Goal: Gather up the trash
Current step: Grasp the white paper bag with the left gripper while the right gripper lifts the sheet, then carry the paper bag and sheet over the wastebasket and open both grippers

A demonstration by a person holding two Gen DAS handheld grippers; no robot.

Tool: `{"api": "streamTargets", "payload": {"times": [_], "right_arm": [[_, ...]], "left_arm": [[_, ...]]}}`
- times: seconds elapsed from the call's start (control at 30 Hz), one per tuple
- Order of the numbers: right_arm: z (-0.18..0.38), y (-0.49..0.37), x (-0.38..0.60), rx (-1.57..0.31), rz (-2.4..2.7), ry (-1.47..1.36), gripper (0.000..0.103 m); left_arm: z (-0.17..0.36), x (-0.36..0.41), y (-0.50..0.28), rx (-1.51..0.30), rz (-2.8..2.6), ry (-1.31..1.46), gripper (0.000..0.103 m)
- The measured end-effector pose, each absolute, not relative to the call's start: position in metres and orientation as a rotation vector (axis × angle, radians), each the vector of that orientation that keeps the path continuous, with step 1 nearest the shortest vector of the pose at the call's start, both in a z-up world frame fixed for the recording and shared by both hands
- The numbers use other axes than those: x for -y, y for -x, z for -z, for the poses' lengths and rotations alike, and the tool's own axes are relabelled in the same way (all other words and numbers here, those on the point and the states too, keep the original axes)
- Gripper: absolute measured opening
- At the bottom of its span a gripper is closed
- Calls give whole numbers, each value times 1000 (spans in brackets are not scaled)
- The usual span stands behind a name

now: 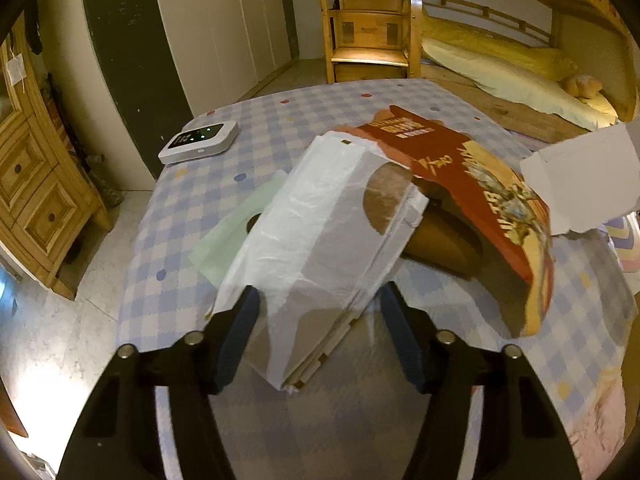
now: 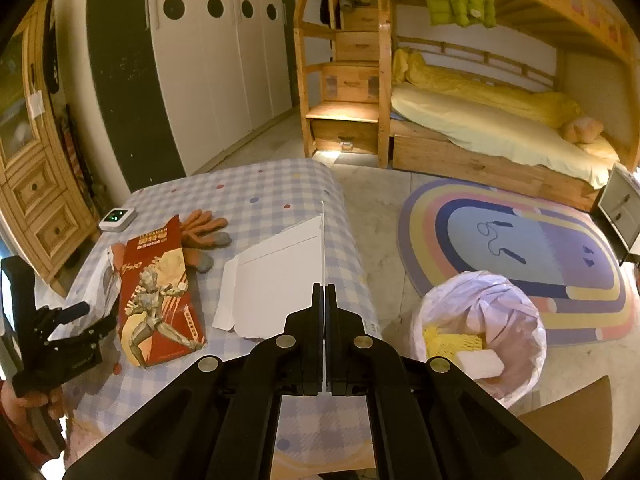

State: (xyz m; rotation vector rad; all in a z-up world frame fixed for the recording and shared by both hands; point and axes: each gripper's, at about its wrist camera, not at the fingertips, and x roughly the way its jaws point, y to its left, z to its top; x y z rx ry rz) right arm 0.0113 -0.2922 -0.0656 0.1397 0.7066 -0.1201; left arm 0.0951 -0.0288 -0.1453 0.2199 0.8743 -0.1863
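L gripper (image 1: pixel 320 336) fingers spread, not clamping: white plastic-wrapped packet (image 1: pixel 328 232) lies between them on the desk (image 1: pixel 192 200), long axis running away up-right, touching red box (image 1: pixel 500 204) beyond. R gripper (image 2: pixel 324 300) fingers clenched on white card sheet (image 2: pixel 276 276), edge-on ahead. Only R view shows lined bin (image 2: pixel 484 328) right of fingers, gloves (image 2: pixel 204 236) far left.

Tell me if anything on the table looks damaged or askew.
The red box is flattened and lies propped over an orange glove. The white card, pinched in the right gripper, has a ragged torn edge.
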Motion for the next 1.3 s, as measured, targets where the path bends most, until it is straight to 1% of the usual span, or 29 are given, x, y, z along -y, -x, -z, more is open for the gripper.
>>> {"api": "streamTargets", "payload": {"times": [0.03,0.07,0.1,0.13,0.17,0.23,0.47,0.53,0.63,0.77,1.07,1.3], "right_arm": [[66,-11,292,-706,119,-140,0],[65,-10,292,-704,118,-138,0],[65,-11,292,-704,119,-138,0],[65,-10,292,-701,118,-139,0],[64,-9,293,-697,117,-140,0],[63,-9,292,-689,116,-142,0],[48,-1,298,-629,123,-159,0],[44,1,301,-615,126,-167,0],[39,8,308,-598,135,-176,0],[32,21,321,-584,160,-189,0],[27,55,367,-555,317,-187,0],[52,67,425,-626,527,-194,0]], "left_arm": [[145,29,-95,-876,181,-228,47],[144,28,-96,-877,178,-234,42],[142,27,-95,-877,178,-236,30],[137,24,-94,-877,183,-222,12],[131,21,-92,-873,185,-204,5],[116,13,-86,-837,191,-177,1],[37,-11,-56,-689,342,-16,0],[19,-5,-48,-653,388,0,0],[7,14,-38,-621,438,-9,0],[4,54,-30,-604,511,-52,0],[22,166,-26,-616,717,-121,0],[48,238,-32,-652,817,-151,0]]}}
